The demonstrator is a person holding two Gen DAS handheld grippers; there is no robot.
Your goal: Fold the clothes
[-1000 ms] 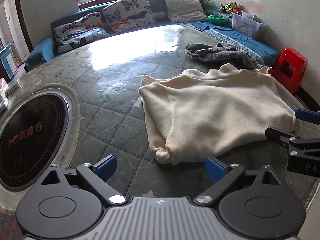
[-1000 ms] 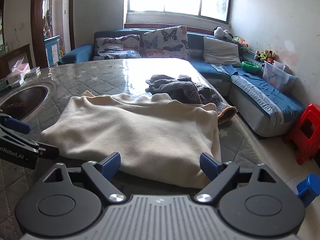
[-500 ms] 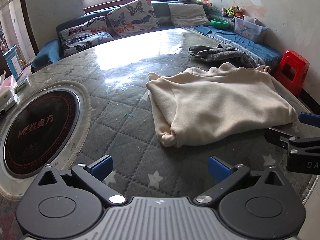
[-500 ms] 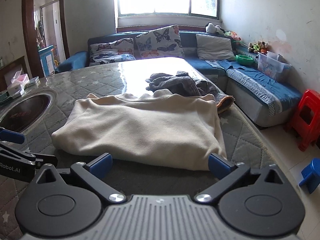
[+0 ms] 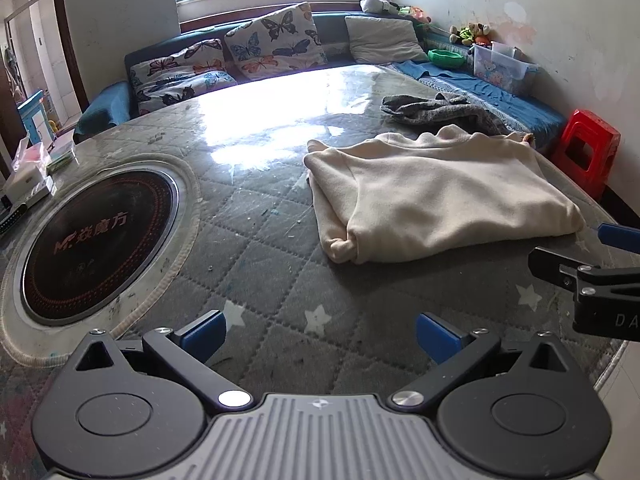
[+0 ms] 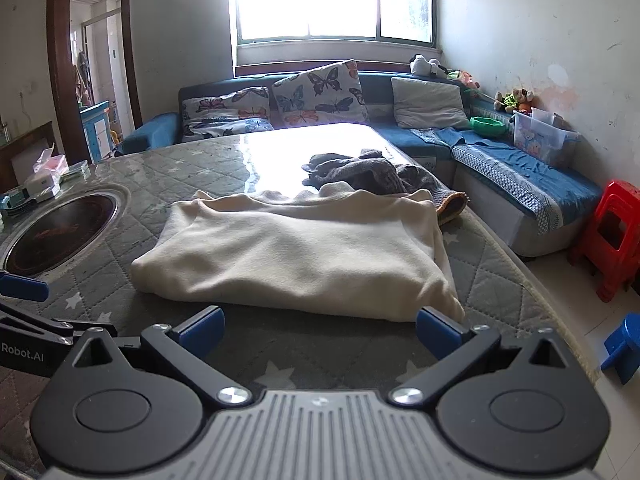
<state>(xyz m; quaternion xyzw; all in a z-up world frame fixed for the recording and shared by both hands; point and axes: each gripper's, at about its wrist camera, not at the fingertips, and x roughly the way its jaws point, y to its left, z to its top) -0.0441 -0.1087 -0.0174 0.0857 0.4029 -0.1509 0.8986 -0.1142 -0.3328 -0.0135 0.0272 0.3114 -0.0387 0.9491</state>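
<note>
Far left: white boxes and clear plastic clutter (image 5: 30, 172) at table edge. Round black glossy induction plate (image 5: 100, 236) with red ring marks and white lettering, sunk in a pale stitched rim. Quilted grey-green table cover (image 5: 256, 264), diamond stitching, white stars, under a shiny clear sheet with strong window glare. Left gripper (image 5: 318, 330) low over bare cover, blue pads wide apart, nothing between, released. Centre-right: cream sweater (image 5: 432, 196), soft fleecy knit, folded into a thick rough rectangle, lying flat on the cover, bunched knot at its near-left corner, collar at far edge. Beyond it, touching its far edge: crumpled grey knit garment (image 5: 436, 110), coarse weave, orange trim visible in right wrist view. Right gripper (image 6: 318, 328) just short of sweater's near edge, blue pads spread to full width, empty, not touching cloth; also seen entering left wrist view at right as black linkage with blue tip. Behind: blue sofa (image 6: 520, 176), butterfly-print cushions (image 6: 320, 94), plain grey pillow (image 6: 428, 102), green bowl (image 6: 488, 126), clear plastic bin (image 6: 540, 134), plush toys. Far right on floor: red moulded plastic stool (image 6: 612, 232), small blue stool (image 6: 624, 344).
</note>
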